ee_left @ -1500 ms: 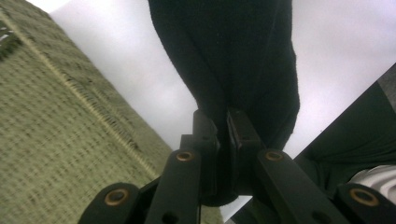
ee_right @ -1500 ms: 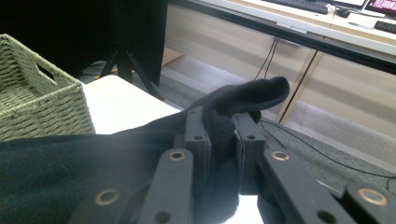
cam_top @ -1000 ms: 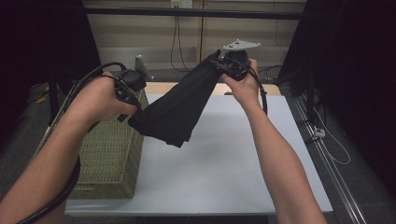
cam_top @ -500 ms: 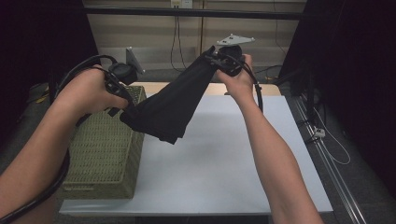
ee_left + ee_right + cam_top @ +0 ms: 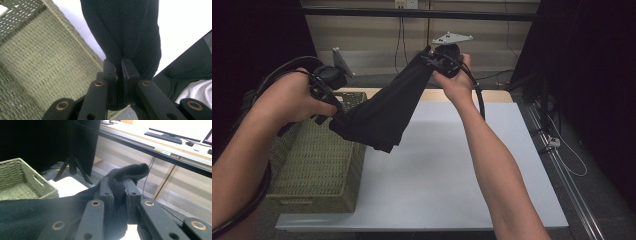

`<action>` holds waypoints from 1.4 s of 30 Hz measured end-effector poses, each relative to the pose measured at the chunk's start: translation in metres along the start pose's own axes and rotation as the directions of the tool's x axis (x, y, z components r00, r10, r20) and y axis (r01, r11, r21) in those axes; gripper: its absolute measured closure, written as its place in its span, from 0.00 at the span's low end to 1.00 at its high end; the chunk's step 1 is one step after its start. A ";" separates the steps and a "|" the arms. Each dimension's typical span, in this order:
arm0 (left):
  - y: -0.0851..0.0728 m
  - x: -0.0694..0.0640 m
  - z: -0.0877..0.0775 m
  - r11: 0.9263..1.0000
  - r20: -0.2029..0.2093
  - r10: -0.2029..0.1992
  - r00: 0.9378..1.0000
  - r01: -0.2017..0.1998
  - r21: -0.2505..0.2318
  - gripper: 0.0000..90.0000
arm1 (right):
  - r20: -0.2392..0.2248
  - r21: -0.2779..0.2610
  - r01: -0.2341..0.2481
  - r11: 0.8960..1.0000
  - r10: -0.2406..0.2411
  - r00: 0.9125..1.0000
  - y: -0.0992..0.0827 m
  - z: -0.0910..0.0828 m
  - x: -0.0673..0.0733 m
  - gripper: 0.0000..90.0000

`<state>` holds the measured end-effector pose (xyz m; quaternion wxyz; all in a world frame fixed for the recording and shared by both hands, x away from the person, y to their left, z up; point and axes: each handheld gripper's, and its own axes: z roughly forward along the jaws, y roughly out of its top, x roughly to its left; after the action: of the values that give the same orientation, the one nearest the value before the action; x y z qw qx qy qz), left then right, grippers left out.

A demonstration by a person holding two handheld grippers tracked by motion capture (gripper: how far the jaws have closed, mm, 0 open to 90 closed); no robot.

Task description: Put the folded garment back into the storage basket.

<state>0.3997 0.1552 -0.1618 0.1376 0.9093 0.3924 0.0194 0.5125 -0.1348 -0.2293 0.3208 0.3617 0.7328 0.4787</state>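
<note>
A black cloth (image 5: pixel 384 115) hangs stretched in the air between my two grippers, above the left part of the white table (image 5: pixel 452 165). My left gripper (image 5: pixel 332 107) is shut on the cloth's lower left end, over the green woven basket (image 5: pixel 312 165). In the left gripper view the jaws pinch the black cloth (image 5: pixel 125 32) at my left gripper (image 5: pixel 119 68). My right gripper (image 5: pixel 429 57) is shut on the upper end, held high at the back. The right gripper view has a fold of the cloth (image 5: pixel 130 171) bulging above my right gripper (image 5: pixel 118 187).
The basket (image 5: pixel 20 177) stands on the table's left side, its inside bare in the right gripper view. Cables trail from both grippers. A rail runs along the table's right edge (image 5: pixel 557 165). Beyond the table a black tripod (image 5: pixel 72 162) stands on the floor.
Both hands have carried the stretched cloth to the left and a little upward. Its lower end now hangs over the basket's near corner. Both grips are unchanged.
</note>
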 end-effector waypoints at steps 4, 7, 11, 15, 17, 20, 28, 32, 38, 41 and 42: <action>-0.006 0.004 -0.006 1.000 -0.007 -0.009 1.000 0.009 -0.001 0.93 | -0.011 -0.006 0.001 1.000 -0.001 1.000 0.004 0.003 0.004 0.89; -0.009 0.005 -0.008 1.000 -0.023 -0.022 1.000 0.022 0.002 0.93 | -0.018 -0.010 0.002 1.000 -0.002 1.000 0.007 0.007 0.010 0.89; -0.012 0.007 -0.009 1.000 -0.020 -0.021 1.000 0.021 0.021 0.93 | -0.025 -0.007 0.009 1.000 -0.009 1.000 0.009 0.013 0.017 0.89; -0.016 0.013 -0.008 0.999 -0.024 -0.036 0.999 0.036 0.029 0.93 | -0.035 -0.012 0.007 1.000 -0.007 0.999 0.010 0.017 0.021 0.89; -0.018 0.015 -0.007 0.999 -0.022 -0.043 0.999 0.043 0.033 0.93 | -0.036 -0.015 0.006 1.000 -0.007 0.999 0.011 0.020 0.024 0.89; -0.021 0.019 -0.007 0.998 -0.025 -0.054 0.998 0.055 0.039 0.93 | -0.044 -0.013 0.002 1.000 -0.002 0.999 0.011 0.025 0.029 0.89; -0.027 0.025 -0.009 0.997 -0.046 -0.063 0.997 0.065 0.038 0.93 | -0.057 -0.018 0.021 1.000 -0.022 0.998 0.014 0.035 0.036 0.89; -0.028 0.027 -0.009 0.997 -0.051 -0.062 0.997 0.064 0.041 0.93 | -0.059 -0.020 0.016 1.000 -0.017 0.998 0.016 0.038 0.038 0.89; -0.030 0.031 -0.008 0.997 -0.049 -0.068 0.996 0.070 0.038 0.93 | -0.064 -0.029 0.022 0.999 -0.023 0.998 0.020 0.040 0.039 0.89; -0.032 0.032 -0.009 0.997 -0.049 -0.060 0.997 0.062 0.051 0.93 | -0.070 -0.027 0.026 0.999 -0.028 0.997 0.022 0.042 0.041 0.89; -0.033 0.032 -0.008 0.996 -0.053 -0.071 0.996 0.074 0.044 0.93 | -0.068 -0.027 0.034 0.999 -0.036 0.997 0.022 0.044 0.043 0.90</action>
<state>0.3971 0.2015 -0.1647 0.1071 0.8966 0.4288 0.0287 0.5302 -0.0723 -0.2285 0.3086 0.3281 0.7434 0.4945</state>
